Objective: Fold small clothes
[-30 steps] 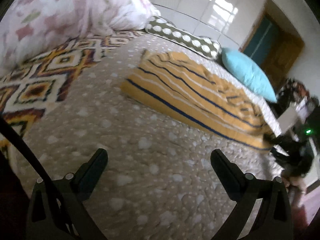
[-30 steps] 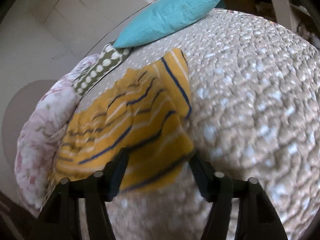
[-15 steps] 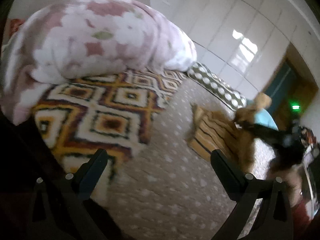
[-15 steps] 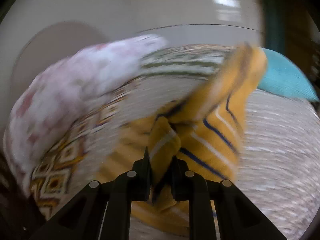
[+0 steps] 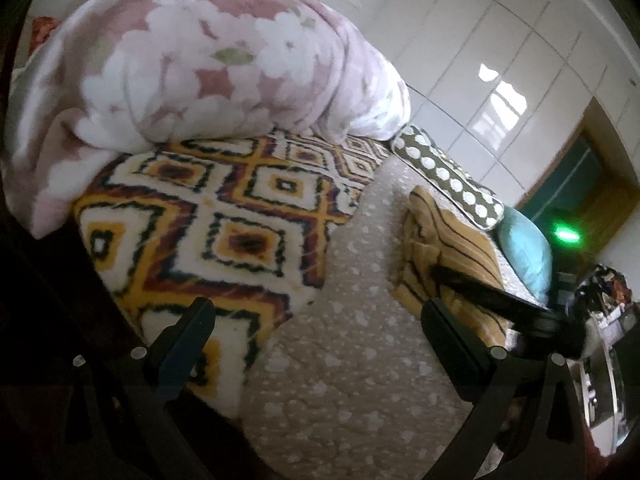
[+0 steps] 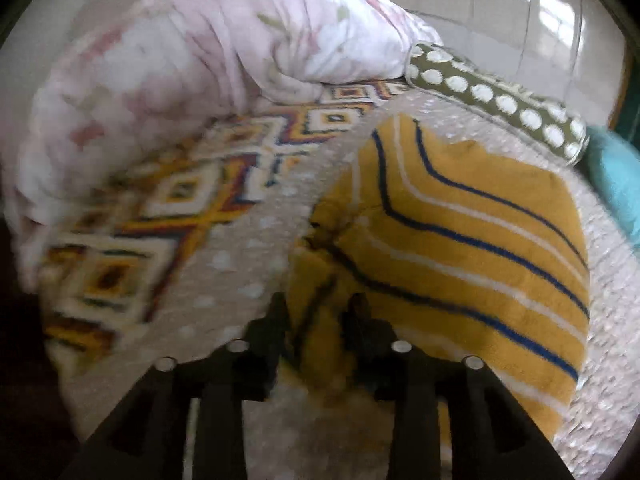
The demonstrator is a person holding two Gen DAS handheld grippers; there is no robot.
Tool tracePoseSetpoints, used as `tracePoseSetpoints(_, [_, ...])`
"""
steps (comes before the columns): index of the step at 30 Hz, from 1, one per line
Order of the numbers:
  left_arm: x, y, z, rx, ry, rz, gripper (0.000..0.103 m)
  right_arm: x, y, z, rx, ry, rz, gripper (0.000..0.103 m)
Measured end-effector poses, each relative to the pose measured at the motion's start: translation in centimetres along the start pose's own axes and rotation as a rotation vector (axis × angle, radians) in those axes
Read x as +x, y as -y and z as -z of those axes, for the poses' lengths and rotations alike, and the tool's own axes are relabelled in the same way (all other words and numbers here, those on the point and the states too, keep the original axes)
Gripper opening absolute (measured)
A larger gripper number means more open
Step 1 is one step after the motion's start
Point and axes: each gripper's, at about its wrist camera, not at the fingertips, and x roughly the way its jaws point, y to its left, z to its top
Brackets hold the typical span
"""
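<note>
Since a second ago the right gripper (image 6: 316,312) has carried one edge of the mustard-yellow knit garment with navy and white stripes (image 6: 460,216) across itself, still pinching it on the dotted beige bedspread (image 5: 352,360). Left gripper (image 5: 316,334) hangs wide, empty. One fold made; release and further folds remain.

— Where did the garment (image 6: 472,224) lie?
— On the bedspread (image 5: 352,360), near the bed's far edge, before the long pillow (image 5: 448,172).
— And the blanket (image 5: 224,220)?
— Left of it, under the heaped quilt (image 5: 200,60).
</note>
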Motion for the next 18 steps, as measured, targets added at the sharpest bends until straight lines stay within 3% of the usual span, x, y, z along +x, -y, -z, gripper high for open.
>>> tracePoseSetpoints(2, [0.7, 1.0, -0.5, 0.021, -0.02, 0.024, 0.103, -3.9, 2.6, 0.6, 0.082, 0.061, -0.075, 0.043])
tracePoseSetpoints(4, [2.1, 2.7, -1.4, 0.067, -0.053, 0.068, 0.103, -6.6, 5.0, 1.1, 0.138, 0.118, -0.084, 0.055])
tracePoseSetpoints(6, [4.6, 5.0, -2.6, 0.136, -0.104, 0.138, 0.103, -9.2, 8.7, 1.6, 0.211, 0.172, -0.033, 0.065])
tracePoseSetpoints(8, [7.8, 6.6, -3.6, 0.179, -0.175, 0.16, 0.103, -9.8, 11.8, 2.1, 0.277, 0.171, 0.019, 0.071])
tracePoseSetpoints(12, [14.4, 8.5, -5.8, 0.2, -0.265, 0.244, 0.103, -7.0, 17.9, 2.9, 0.45, 0.109, -0.001, 0.072])
tracePoseSetpoints(18, [21.4, 9.7, -5.4, 0.23, -0.407, 0.298, 0.103, -0.4, 22.0, 2.5, 0.604, 0.076, -0.187, 0.072])
